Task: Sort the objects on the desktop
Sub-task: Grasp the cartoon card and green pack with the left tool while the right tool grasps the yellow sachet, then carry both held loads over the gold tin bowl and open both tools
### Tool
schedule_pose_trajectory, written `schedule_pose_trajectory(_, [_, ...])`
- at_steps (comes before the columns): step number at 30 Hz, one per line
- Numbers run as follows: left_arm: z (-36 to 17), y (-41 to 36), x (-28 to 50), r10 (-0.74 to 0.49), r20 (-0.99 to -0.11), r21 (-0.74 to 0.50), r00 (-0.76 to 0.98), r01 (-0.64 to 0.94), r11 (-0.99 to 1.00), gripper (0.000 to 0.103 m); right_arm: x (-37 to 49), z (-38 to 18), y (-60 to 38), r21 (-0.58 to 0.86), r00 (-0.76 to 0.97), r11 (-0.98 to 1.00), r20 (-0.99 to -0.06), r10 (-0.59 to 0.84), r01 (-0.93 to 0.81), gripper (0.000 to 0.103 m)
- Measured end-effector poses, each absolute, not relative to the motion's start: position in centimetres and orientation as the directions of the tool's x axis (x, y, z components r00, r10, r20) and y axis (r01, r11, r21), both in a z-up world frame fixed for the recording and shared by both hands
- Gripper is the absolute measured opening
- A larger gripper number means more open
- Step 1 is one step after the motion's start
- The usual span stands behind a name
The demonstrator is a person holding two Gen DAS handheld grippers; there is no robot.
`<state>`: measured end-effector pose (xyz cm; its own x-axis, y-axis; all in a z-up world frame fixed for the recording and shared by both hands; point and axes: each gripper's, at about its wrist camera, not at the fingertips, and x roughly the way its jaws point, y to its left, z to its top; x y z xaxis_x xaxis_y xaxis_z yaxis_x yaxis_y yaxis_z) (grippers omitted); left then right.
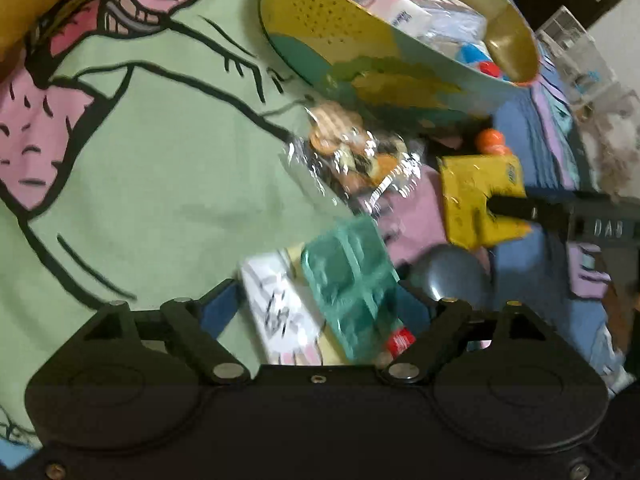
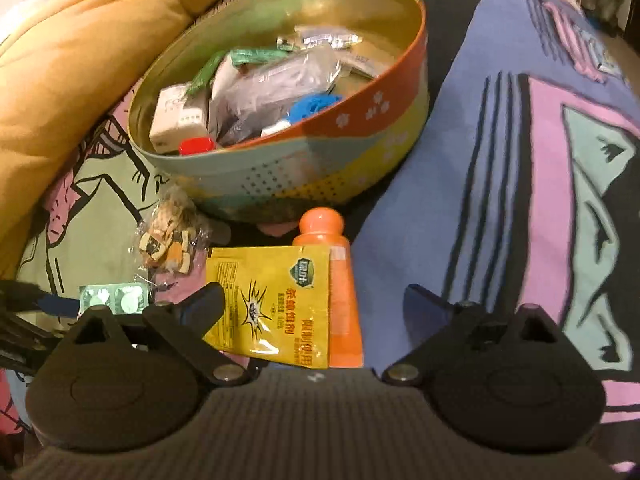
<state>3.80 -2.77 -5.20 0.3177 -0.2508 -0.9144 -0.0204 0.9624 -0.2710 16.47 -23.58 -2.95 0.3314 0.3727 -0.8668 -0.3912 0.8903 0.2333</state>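
The left gripper is being held over a green pill pack and a white card. Its fingers are spread wide, and nothing is being pinched by them. This view is blurred, so it cannot be told for sure whether the pill pack is being touched.

The right gripper is being held over a yellow packet and an orange tube. Its fingers are spread wide too. The packet is lying between them, close to the left finger, but it is not being squeezed. The tube is lying just beside the packet, partly under its edge.

A clear bag of snacks is lying near the packet, by the foot of a big round tin. The tin is being filled with small things: a white box, a red cap, a blue piece and clear wrappers.

Everything is resting on a cartoon blanket with green, pink and blue patches. A yellow cushion is being pressed against the tin's far side.
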Motion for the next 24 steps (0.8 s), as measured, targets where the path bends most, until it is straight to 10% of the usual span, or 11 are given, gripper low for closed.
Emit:
schedule_pose_trajectory(5, [-6.3,-5.9,3.6,-0.136,-0.922,-0.122,0.362,0.061,0.991,0.093,15.6,-3.7,-21.7,0.131,0.353,0.886,-0.884,0.308,-0.445,0.091])
schedule_pose_trajectory(10, [-5.1,-6.3,3.0,-0.209,-0.902,-0.186,0.377,0.099,0.978,0.045,14.8,-3.0,-21.0,0.121,0.373,0.868,-0.868,0.328,-0.482,0.050])
schedule_pose_trajectory(17, [-3.1,-6.4,2.4,-0.251,-0.876,-0.220,0.412,0.122,0.968,0.040,14.1,-0.9,-22.5,0.206,0.412,0.873,-0.818,0.402,-0.443,0.020])
schedule_pose_trajectory(24, [1.1,-3.4,1.7,-0.302,-0.807,-0.313,0.508,0.066,0.947,0.040,13.1,1.0,-22.3,0.263,0.424,0.855,-0.779,0.461,-0.447,0.017])
